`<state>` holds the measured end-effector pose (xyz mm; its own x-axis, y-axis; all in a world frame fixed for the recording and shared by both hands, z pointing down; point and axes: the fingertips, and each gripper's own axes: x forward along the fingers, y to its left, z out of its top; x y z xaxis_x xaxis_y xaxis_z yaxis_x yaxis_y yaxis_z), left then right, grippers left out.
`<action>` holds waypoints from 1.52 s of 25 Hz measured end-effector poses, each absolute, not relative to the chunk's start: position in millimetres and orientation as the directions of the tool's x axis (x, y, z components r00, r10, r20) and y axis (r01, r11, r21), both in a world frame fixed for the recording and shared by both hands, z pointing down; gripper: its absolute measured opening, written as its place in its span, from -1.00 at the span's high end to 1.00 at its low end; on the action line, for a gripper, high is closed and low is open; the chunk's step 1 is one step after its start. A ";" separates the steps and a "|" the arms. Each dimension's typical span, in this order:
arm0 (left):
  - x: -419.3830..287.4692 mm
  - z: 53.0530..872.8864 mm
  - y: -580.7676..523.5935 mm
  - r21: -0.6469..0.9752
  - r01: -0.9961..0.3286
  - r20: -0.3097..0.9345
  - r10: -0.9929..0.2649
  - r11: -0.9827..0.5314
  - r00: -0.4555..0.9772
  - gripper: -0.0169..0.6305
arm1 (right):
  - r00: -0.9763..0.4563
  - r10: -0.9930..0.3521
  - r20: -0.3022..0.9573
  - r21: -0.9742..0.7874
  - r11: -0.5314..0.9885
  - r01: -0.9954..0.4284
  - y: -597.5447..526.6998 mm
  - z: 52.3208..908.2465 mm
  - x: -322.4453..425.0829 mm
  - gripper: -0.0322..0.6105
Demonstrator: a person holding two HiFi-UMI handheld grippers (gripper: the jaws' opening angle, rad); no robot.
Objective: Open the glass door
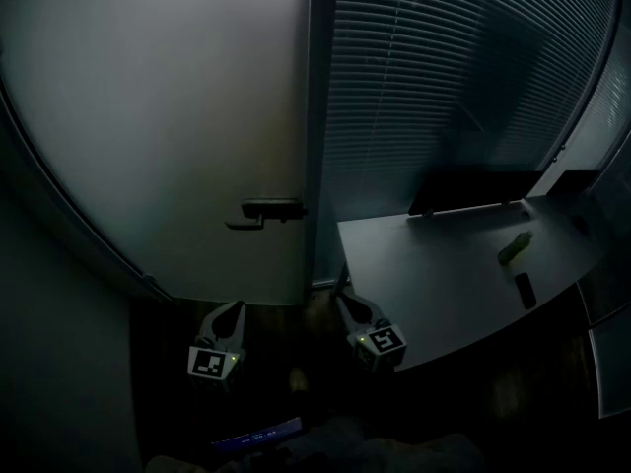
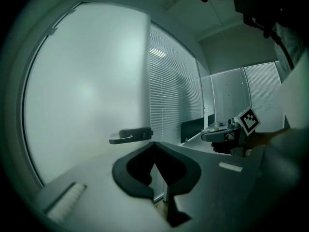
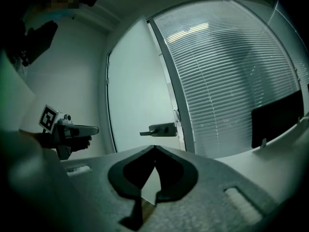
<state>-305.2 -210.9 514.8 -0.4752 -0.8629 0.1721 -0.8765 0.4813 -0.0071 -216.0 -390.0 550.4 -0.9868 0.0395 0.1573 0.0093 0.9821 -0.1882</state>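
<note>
In a dim room the glass door stands before us, with blinds and a grey desk to its right. Below it, our left gripper and right gripper are each pressed together, empty.

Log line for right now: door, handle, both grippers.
door closed | handle untouched | left gripper shut, empty, short of handle | right gripper shut, empty, by desk corner

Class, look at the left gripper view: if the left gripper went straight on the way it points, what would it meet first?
Probably the glass door, just below its lever handle. Nothing shows between it and the left gripper, though depth is unclear.
</note>
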 end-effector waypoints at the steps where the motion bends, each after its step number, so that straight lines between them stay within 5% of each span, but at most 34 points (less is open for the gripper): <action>1: -313.9 517.2 -213.9 -0.016 -0.875 0.174 -0.860 0.484 -0.479 0.94 | -0.987 0.035 0.159 -0.186 0.983 0.005 -393.7 552.4 -222.3 0.91; 8: -354.3 514.7 -238.6 -0.077 -0.895 0.176 -0.877 0.440 -0.446 0.94 | -0.986 0.030 0.164 -0.213 0.977 -0.006 -411.7 557.9 -255.9 0.91; 16: -403.9 516.4 -272.9 -0.452 -0.824 0.207 -0.858 0.342 -0.469 0.86 | -0.982 -0.001 0.189 -0.228 0.973 -0.044 -432.8 569.5 -276.2 0.91; 38: -484.9 586.1 -309.3 -0.748 -0.660 0.389 -0.761 0.069 -0.520 0.41 | -0.972 -0.064 0.226 -0.183 0.977 -0.107 -459.4 582.3 -293.7 0.91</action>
<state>-484.9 -309.3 586.1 -0.5197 -0.7609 0.3885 -0.6600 0.0687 -0.7482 -293.7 -459.4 582.3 -0.9721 -0.0642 0.2256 -0.1070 0.9773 -0.1826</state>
